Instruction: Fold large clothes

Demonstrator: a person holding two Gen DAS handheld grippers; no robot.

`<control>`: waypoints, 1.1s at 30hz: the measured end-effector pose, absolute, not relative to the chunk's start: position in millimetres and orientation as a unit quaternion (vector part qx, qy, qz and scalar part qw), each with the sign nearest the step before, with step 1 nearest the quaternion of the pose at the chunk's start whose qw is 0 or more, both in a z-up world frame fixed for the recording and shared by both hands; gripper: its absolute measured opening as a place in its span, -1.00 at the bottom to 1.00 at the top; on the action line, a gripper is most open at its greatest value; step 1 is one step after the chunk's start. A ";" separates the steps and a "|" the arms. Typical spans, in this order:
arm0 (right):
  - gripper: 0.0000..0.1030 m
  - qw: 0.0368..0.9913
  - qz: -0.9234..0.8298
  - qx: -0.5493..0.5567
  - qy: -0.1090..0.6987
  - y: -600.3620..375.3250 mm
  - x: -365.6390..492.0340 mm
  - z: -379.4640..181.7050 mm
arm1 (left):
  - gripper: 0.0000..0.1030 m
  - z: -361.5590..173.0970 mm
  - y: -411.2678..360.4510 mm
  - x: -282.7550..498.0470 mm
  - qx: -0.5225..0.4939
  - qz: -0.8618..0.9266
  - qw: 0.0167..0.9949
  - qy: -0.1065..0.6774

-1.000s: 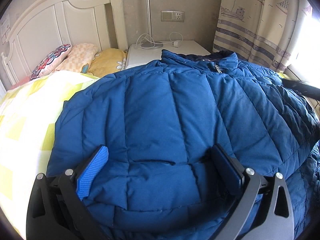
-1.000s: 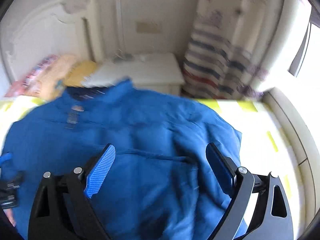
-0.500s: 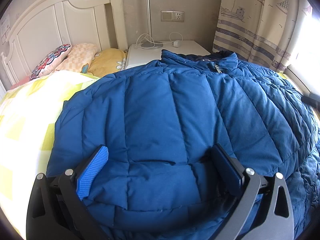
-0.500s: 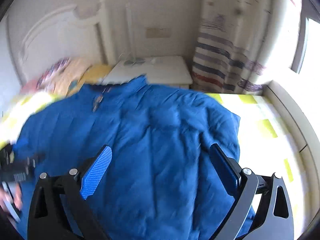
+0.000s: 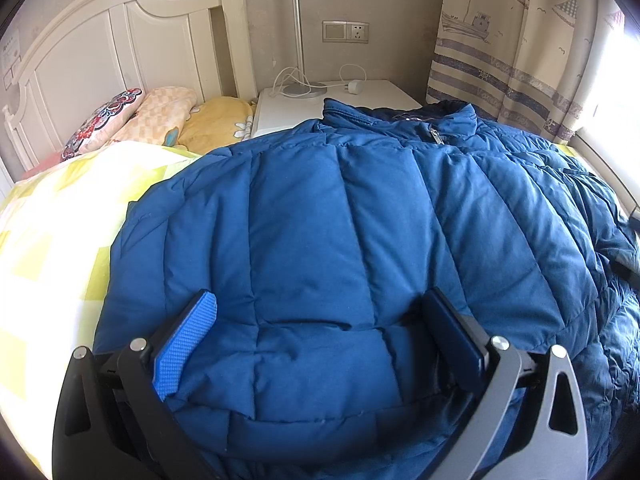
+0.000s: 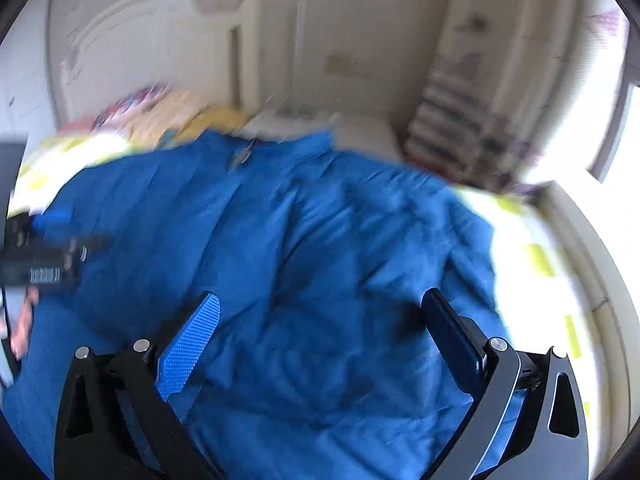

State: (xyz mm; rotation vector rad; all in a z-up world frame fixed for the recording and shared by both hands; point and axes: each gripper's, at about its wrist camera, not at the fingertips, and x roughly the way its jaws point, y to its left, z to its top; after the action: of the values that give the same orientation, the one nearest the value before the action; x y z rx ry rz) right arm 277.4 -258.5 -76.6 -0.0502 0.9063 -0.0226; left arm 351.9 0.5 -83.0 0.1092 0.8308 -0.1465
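A large blue quilted down jacket [image 5: 340, 216] lies spread on the bed, with its collar and zip toward the nightstand. My left gripper [image 5: 320, 328] is open at the near hem. A puffy fold bulges between its fingers, and the pads stand wide apart. In the blurred right wrist view the same jacket [image 6: 320, 248] fills the middle. My right gripper [image 6: 320, 328] hovers over its right half with the jaws opening and nothing pressed between them. The left gripper [image 6: 44, 252], held by a hand, shows at that view's left edge.
The yellow-checked bedspread [image 5: 52, 216] shows left of the jacket. Pillows [image 5: 160, 116] lie against the white headboard [image 5: 120, 40]. A white nightstand [image 5: 360, 96] with a lamp and cable stands behind the collar. A patterned curtain [image 5: 520, 60] and a bright window ledge are on the right.
The right gripper has swung sideways over the jacket and its jaws stand a little wider. The dark shape at the left view's right edge has pulled back. The left gripper has not moved.
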 end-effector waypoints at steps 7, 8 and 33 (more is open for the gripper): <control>0.91 0.891 -0.006 -0.016 0.453 -262.4 282.7 -88.9 | 0.96 -83.3 0.0 351.6 0.055 -0.069 0.911 0.403; 0.91 0.891 -0.006 -0.017 0.454 -262.4 282.7 -89.6 | 0.96 -83.5 0.5 351.9 0.055 -0.069 0.910 0.404; 0.91 0.851 0.049 -0.023 0.523 -233.0 211.0 -76.1 | 0.95 -86.1 -0.2 226.8 0.067 -0.073 0.881 0.462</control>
State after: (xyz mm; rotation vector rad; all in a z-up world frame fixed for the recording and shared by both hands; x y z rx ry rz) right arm 211.0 -233.0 -76.1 -0.0491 1.1005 0.1033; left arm 226.8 -0.2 -86.1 0.1403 0.9633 -0.1518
